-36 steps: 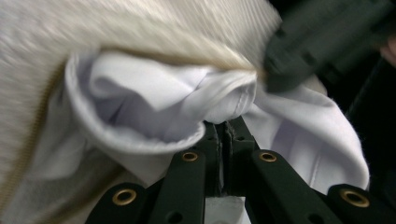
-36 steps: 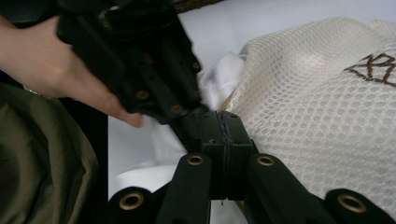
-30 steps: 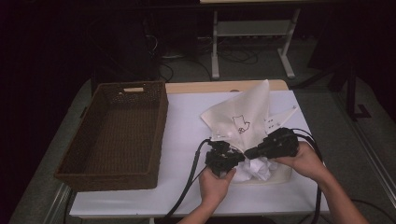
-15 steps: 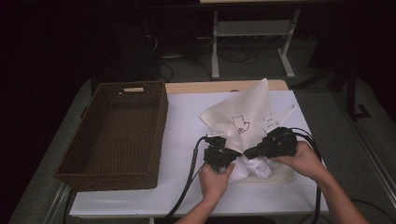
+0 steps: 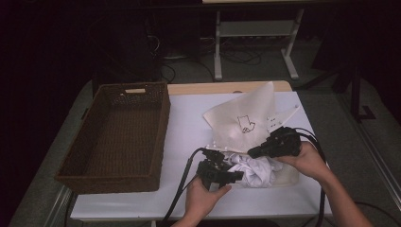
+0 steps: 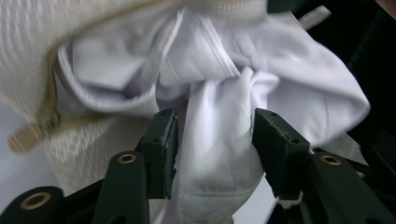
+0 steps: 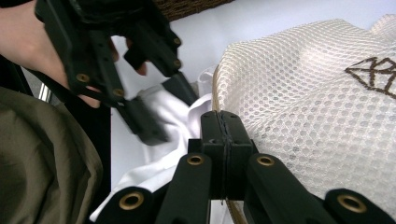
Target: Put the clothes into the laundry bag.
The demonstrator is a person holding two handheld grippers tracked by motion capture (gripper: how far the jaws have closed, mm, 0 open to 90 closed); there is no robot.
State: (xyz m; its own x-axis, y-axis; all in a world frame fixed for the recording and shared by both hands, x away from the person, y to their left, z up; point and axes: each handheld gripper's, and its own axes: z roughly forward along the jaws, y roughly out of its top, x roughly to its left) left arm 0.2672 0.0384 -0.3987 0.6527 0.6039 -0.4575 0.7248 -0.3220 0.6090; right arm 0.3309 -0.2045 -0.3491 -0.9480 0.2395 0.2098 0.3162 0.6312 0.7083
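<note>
A cream mesh laundry bag [image 5: 241,118] lies on the white table, its mouth toward me. A crumpled white garment [image 5: 255,170] sits half in that mouth. My left gripper [image 5: 236,176] points right at the garment. Its jaws have just been opening, and in the left gripper view [image 6: 215,135] they stand apart with a fold of the garment [image 6: 289,79] loose between them. My right gripper [image 5: 253,152] is shut on the bag's zipper rim; in its own view [image 7: 223,123] the jaws meet beside the mesh [image 7: 303,93].
A dark woven basket [image 5: 163,123] with nothing in it stands on the left part of the table [image 5: 189,113]. The bag's zipper pull [image 6: 25,137] hangs at the left of the left gripper view. Beyond the table are desk legs and cables.
My left gripper has opened its jaws and drawn back a little toward me, leaving the garment in the bag's mouth. The right gripper has kept still on the rim.
</note>
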